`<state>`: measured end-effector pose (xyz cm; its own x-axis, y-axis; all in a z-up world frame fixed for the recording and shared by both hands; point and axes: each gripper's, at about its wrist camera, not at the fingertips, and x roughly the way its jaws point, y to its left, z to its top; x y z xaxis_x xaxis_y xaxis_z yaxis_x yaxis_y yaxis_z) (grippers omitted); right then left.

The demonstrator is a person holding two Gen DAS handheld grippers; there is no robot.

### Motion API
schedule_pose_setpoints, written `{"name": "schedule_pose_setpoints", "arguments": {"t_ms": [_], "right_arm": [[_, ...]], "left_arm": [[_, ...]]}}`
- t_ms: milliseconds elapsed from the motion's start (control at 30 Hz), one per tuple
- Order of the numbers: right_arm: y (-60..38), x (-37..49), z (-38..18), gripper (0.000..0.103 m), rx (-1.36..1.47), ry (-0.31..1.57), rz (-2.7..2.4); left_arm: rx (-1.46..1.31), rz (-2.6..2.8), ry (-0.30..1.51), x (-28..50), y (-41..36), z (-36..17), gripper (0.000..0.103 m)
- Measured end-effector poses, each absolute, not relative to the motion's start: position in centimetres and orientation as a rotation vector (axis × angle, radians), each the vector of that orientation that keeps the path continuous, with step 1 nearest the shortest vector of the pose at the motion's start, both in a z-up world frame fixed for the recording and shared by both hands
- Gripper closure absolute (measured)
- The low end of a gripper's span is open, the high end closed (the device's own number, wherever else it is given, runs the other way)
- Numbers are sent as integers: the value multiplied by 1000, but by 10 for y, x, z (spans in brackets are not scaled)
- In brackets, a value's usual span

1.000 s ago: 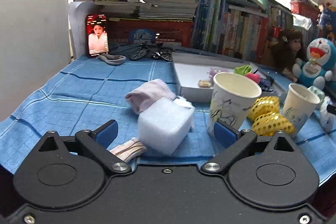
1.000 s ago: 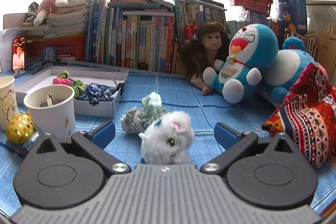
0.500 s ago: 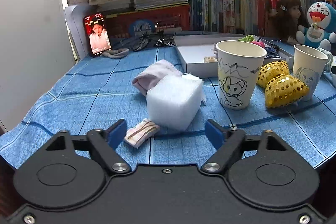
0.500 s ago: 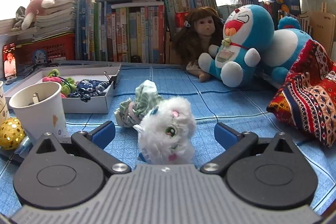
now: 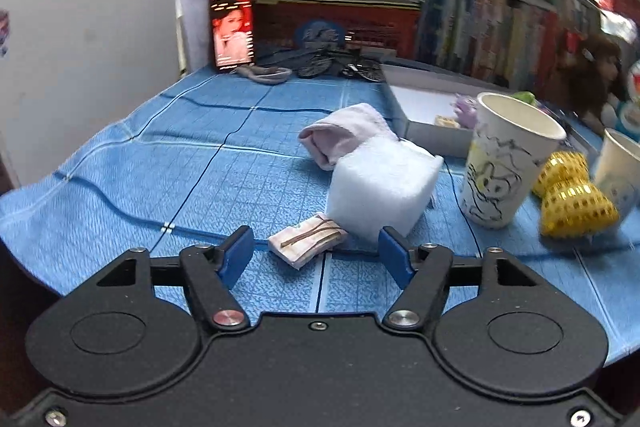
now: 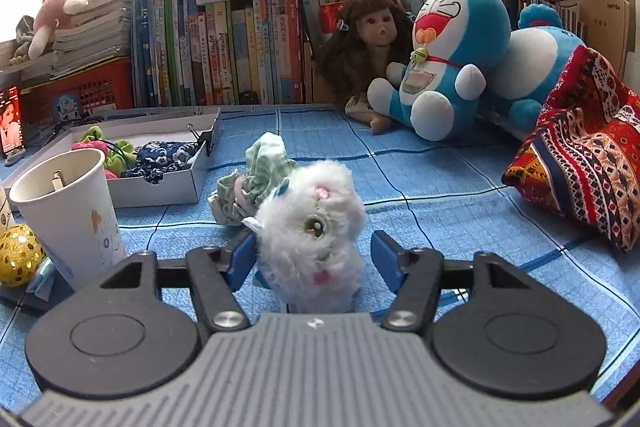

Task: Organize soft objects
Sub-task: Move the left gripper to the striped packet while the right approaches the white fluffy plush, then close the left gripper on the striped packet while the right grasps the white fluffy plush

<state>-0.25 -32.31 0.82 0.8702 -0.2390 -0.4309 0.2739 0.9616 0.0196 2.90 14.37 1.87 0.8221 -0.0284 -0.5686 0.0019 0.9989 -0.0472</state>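
In the left wrist view a white foam block (image 5: 380,187) lies on the blue cloth, with a folded pink cloth (image 5: 344,135) behind it and a small banded bundle (image 5: 308,239) in front. My left gripper (image 5: 316,255) is open, its fingers on either side of the bundle. In the right wrist view a white fluffy plush toy (image 6: 312,227) sits between the fingers of my right gripper (image 6: 314,259). The left finger (image 6: 242,257) touches the plush; the right finger stands apart from it. A green-striped cloth (image 6: 256,175) lies just behind the plush.
Two paper cups (image 5: 504,163) (image 6: 68,211) and gold sequin balls (image 5: 576,203) stand between the grippers. A white tray (image 6: 160,183) holds small fabric items. A Doraemon plush (image 6: 448,67), a doll (image 6: 368,43), a patterned cloth (image 6: 584,155) and books line the back and right.
My left gripper has narrowed and shifted left, now bracketing the banded bundle. My right gripper has closed in around the white plush, its left finger now touching it.
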Motion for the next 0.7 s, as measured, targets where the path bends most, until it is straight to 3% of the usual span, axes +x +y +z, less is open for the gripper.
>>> {"name": "schedule_pose_setpoints", "arguments": {"t_ms": [233, 700], "right_arm": [[-313, -10, 12, 60, 56, 371, -339], [-309, -11, 10, 60, 40, 364, -353]], "left_arm": [[-30, 132, 616, 40, 132, 7, 35], [3, 216, 616, 25, 155, 4, 29]]}}
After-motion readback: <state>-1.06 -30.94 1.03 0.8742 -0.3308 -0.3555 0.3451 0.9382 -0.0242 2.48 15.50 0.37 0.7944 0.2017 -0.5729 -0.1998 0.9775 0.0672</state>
